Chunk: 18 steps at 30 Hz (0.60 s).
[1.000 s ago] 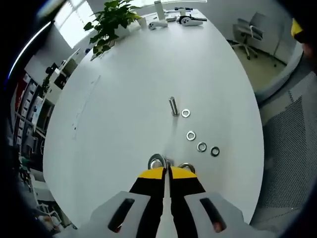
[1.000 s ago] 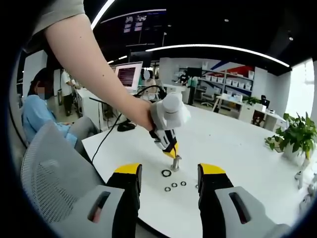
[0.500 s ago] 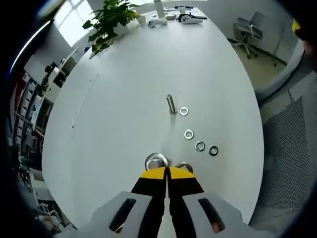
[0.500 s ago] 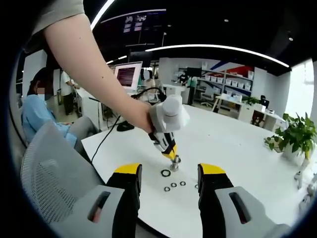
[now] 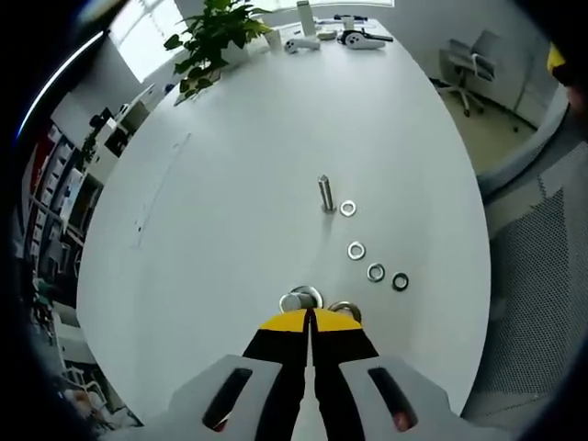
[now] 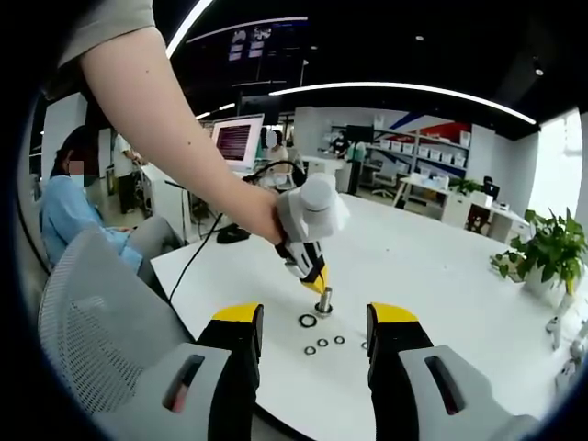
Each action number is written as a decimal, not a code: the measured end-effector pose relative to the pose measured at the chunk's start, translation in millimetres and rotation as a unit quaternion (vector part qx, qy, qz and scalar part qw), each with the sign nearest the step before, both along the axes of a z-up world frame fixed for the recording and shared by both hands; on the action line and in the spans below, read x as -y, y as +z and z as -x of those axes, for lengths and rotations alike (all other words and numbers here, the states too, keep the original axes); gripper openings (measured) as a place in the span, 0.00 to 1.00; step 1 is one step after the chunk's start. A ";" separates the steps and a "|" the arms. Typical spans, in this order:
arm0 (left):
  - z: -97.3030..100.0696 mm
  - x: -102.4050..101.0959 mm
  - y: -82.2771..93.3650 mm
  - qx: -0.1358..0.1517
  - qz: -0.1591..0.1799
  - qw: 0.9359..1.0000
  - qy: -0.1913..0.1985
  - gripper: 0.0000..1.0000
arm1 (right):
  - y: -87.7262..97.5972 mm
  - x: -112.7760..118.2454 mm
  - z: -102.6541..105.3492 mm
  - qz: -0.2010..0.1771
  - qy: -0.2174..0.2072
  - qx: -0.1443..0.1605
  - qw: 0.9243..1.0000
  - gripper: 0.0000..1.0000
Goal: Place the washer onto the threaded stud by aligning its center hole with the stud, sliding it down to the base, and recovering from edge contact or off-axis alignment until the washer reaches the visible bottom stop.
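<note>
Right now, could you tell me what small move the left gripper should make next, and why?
Probably lower the left gripper slightly along the stud: its jaws are shut just above the stud top, and the washer seems ringed around it, not clearly seated.

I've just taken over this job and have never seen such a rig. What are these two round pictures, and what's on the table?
There is no robot here: a person holds a two-jaw gripper in each hand, and each gripper carries a fisheye camera looking along its jaws. In the left gripper view, the left gripper has its yellow tips shut right by a short stud on the white table. A second stud and a row of loose washers lie beyond. Whether it pinches a washer is unclear. The right gripper view looks past the open, empty right gripper at the person's hand holding the left one.
</note>
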<state>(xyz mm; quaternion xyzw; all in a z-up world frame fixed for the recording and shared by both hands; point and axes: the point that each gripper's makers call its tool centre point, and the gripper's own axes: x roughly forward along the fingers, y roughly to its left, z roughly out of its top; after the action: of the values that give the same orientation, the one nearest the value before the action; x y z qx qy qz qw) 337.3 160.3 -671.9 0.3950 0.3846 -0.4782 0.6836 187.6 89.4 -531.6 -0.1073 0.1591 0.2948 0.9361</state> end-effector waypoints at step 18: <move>22.5 -16.8 -15.5 -0.033 -0.006 0.999 0.030 0.06 | 5.8 -3.8 2.0 -0.009 0.007 0.011 1.000 0.48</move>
<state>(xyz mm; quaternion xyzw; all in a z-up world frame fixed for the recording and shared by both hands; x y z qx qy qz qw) 314.8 177.1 -687.4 0.3713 0.4213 -0.4679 0.6824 185.6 93.2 -525.9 -0.1034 0.1456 0.3017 0.9366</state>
